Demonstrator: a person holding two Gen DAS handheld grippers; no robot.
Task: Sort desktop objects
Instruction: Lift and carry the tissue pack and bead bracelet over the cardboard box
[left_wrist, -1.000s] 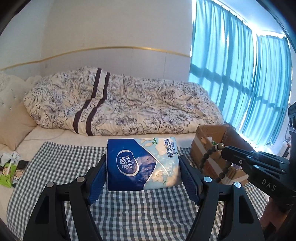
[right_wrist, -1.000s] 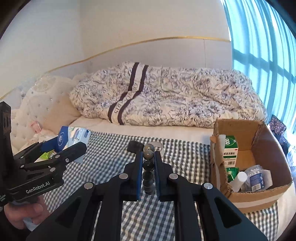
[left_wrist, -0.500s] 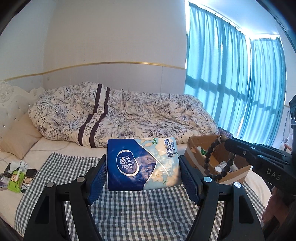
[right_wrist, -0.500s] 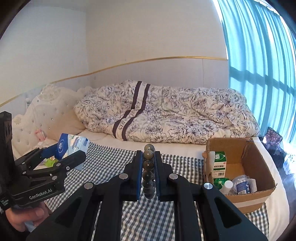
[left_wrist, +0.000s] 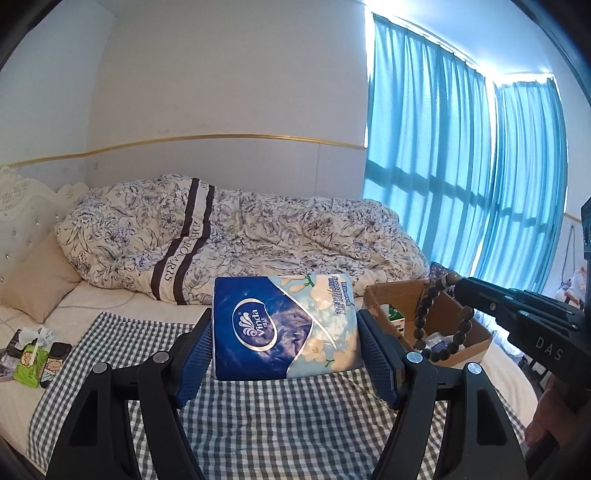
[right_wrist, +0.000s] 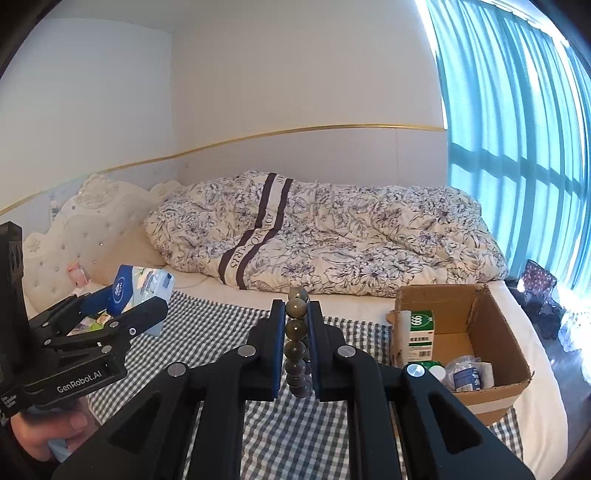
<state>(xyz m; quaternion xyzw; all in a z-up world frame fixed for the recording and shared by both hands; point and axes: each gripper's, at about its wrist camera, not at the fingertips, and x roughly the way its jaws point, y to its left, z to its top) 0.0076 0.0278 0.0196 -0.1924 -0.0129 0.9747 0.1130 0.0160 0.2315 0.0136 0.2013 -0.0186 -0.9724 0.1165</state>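
Left wrist view shows the left gripper (left_wrist: 286, 349) closed on a blue tissue pack (left_wrist: 284, 328) at the frame centre, lifted above the checked cloth (left_wrist: 277, 413). At middle right, the right gripper (right_wrist: 297, 328) pinches a bead bracelet (right_wrist: 296, 341), which hangs over the cardboard box (right_wrist: 495, 325). This box, at the right of the right wrist view, already contains a green medicine carton (right_wrist: 421, 334) and small bottles. I judge both items are not yet placed; a green packet (left_wrist: 31, 363) at lower left also remains.
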